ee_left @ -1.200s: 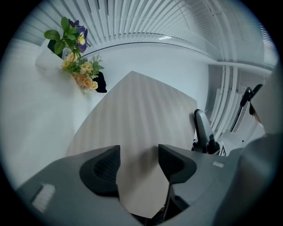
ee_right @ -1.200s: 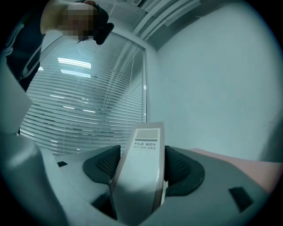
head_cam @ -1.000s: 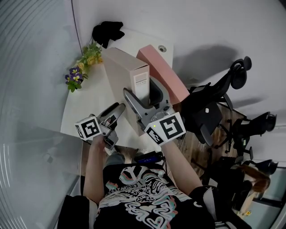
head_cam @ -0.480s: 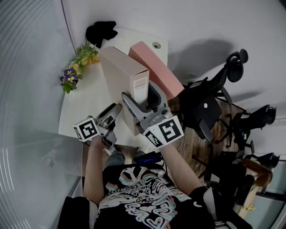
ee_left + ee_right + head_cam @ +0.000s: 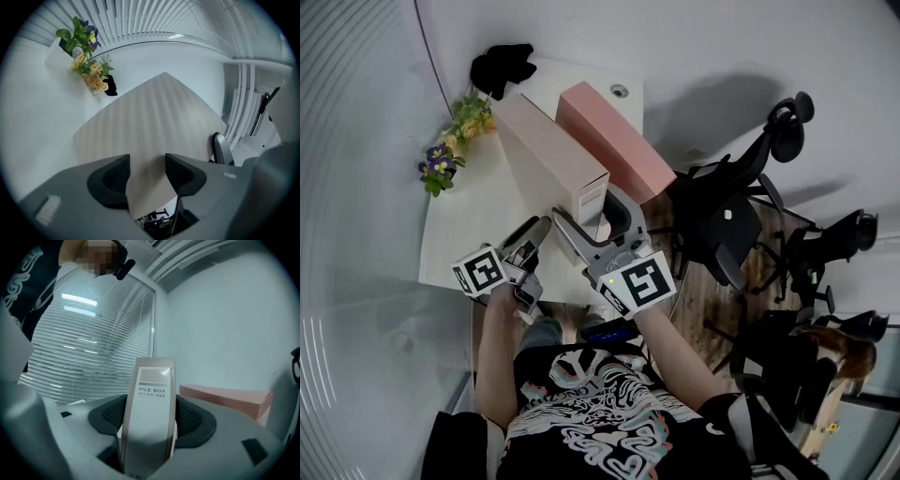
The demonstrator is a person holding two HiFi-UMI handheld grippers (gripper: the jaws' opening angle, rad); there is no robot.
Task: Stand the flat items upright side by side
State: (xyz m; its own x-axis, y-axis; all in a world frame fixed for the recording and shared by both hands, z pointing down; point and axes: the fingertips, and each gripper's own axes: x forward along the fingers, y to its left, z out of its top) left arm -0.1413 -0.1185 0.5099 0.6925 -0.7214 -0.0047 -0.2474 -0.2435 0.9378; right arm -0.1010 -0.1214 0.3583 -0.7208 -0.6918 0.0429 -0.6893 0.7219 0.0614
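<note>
A beige file box [image 5: 548, 159] stands on edge on the white table [image 5: 478, 225]. My right gripper [image 5: 592, 214] is shut on its near, labelled spine [image 5: 152, 413], a pad on each side. A pink file box [image 5: 605, 141] stands upright just to its right, seen behind it [image 5: 225, 397] in the right gripper view. My left gripper [image 5: 534, 234] hovers at the beige box's left broad face [image 5: 150, 122]. Its jaws [image 5: 146, 171] are closing with a gap between them, and the pads press on nothing.
A bunch of flowers [image 5: 455, 141] and a black object [image 5: 502, 66] sit at the table's far left corner. A round cable grommet [image 5: 620, 91] lies behind the pink box. Black office chairs [image 5: 741, 216] crowd the floor to the right. Window blinds [image 5: 154, 18] line the wall.
The beige box, gripped by my right gripper, has shifted slightly left and now sits closer alongside the pink box. The left gripper has barely moved.
</note>
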